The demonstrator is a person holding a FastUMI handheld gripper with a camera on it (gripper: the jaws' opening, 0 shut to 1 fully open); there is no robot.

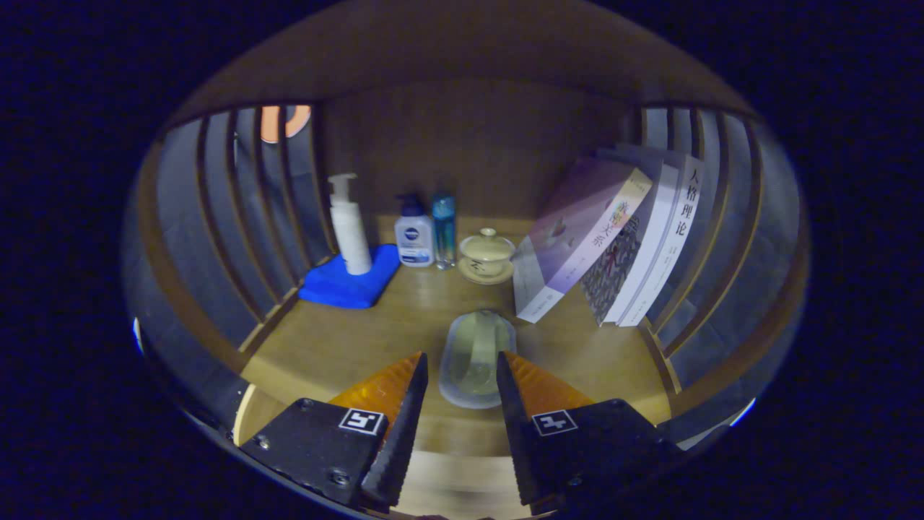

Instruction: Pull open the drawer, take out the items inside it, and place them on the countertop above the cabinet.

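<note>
- Wooden countertop lies under the gripper, whose fingers stand parted, pressing on nothing.
- Between and just ahead of the fingertips rests a clear oval dish, flat on the wood.
- Beyond it stand a lidded teacup, three bottles and leaning books.

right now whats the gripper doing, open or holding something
Gripper: open, holding nothing; its fingers sit on either side of the near end of a clear oval dish on the wooden countertop, not pressing it.
</note>
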